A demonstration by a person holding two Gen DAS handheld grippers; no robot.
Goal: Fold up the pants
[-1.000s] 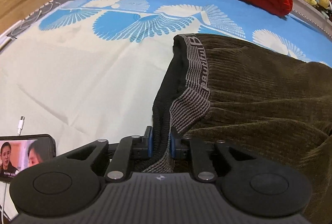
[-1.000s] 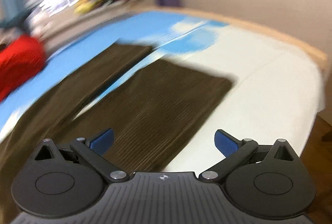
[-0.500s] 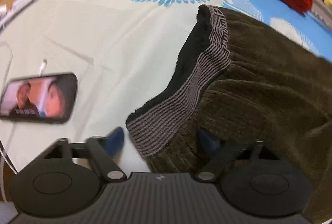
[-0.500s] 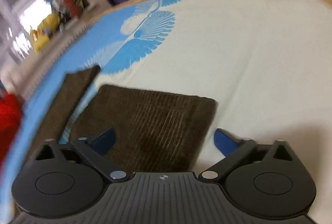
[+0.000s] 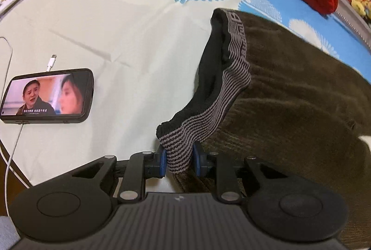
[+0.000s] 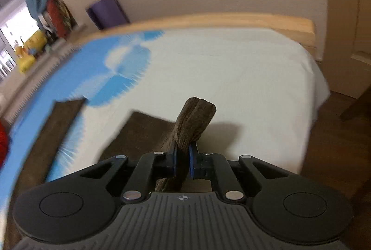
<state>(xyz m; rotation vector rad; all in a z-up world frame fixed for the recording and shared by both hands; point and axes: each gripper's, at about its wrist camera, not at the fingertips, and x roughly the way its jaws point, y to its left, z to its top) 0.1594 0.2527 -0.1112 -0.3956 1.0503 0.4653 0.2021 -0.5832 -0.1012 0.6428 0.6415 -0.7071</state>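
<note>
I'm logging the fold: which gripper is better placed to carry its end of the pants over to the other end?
Right. The right gripper pinches the leg cuff, already raised off the sheet; the left gripper anchors the striped waistband.

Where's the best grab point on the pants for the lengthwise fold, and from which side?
Take the pants at their two ends. The striped waistband is a thick band, pinched at its near corner by the left tool. The leg hem bunches in the right tool, whose jaws have just closed. Come steeply from above at the near edge.
</note>
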